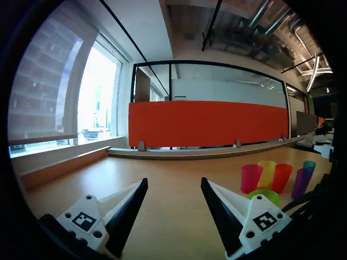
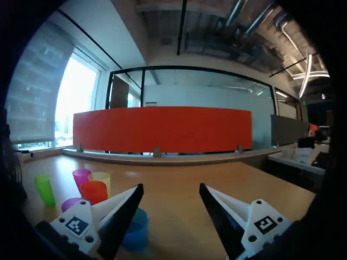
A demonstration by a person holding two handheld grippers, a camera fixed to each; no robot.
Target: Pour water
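Left gripper (image 1: 173,182) wide, empty | right gripper (image 2: 171,186) wide, empty | cups (image 1: 281,177) on desk (image 1: 173,169) at 4 o'clock | blue cup (image 2: 136,232) at 7 o'clock, partly behind finger

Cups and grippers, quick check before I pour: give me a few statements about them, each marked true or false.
1. The left gripper is open, with nothing between its fingers. True.
2. The right gripper is shut on the blue cup. False: it is open, and the blue cup stands ungripped on the table.
3. The orange cup lies on its side. False: it stands upright.
4. The green cup stands upright on the table. True.
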